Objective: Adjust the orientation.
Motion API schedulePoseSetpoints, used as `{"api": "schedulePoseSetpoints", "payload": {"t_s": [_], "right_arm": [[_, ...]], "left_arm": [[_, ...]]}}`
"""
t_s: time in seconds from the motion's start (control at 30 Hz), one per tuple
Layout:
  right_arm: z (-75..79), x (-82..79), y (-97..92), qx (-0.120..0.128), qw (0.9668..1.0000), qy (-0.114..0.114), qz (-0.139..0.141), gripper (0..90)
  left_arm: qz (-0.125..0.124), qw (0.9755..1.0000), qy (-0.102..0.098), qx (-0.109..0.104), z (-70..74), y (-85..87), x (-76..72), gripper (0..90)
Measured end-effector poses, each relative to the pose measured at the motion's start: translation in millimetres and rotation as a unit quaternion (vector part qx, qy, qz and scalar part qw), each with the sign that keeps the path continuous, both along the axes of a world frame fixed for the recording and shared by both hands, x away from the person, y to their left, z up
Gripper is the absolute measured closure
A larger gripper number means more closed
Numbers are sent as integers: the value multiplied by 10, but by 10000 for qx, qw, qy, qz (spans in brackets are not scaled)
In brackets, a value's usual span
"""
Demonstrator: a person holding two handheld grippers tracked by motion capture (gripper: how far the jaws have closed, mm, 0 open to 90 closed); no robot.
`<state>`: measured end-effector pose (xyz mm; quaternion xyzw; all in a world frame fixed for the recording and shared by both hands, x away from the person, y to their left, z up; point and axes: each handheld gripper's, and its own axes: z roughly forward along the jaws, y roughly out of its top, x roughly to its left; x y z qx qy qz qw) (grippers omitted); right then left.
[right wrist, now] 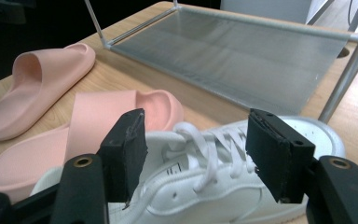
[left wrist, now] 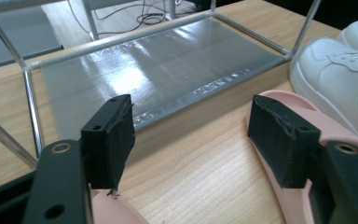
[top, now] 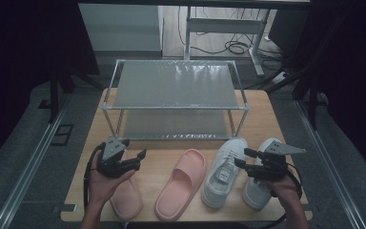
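Four shoes lie in a row on the wooden table [top: 263,114]. From the left they are a pink slipper [top: 126,198], a second pink slipper [top: 181,183], a white sneaker [top: 224,174] and another white sneaker [top: 255,195]. My left gripper [top: 136,160] hovers open over the leftmost slipper, and between its jaws is only bare wood [left wrist: 191,140]. My right gripper [top: 244,158] hangs over the rightmost sneaker and points toward the laced sneaker [right wrist: 205,186]. It is open, with its pads clear of the shoe.
A two-tier metal shoe rack [top: 176,86] stands at the back of the table, with both shelves bare. Its lower shelf [left wrist: 158,60] lies just beyond the shoes. Dark floor and rails flank the table, and cables lie on the floor behind the rack.
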<state>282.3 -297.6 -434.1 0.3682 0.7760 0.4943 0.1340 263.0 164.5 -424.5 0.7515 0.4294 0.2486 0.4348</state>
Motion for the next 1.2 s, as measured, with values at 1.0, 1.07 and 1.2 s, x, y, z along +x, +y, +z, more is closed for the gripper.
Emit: {"api": "schedulePoseSetpoints", "payload": {"t_s": [1.0,1.07,1.2], "right_arm": [[-55,-21,2,-258,9997,29,-22,357],[-71,-36,12,-279,9996,60,-24,357],[-52,-67,39,-306,9995,25,9,353]], "left_arm": [[-739,9886,1273,303,-452,-231,-175,900],[-737,9864,1435,328,-571,-255,-210,900],[-735,9840,1583,350,-681,-248,-277,900]]}}
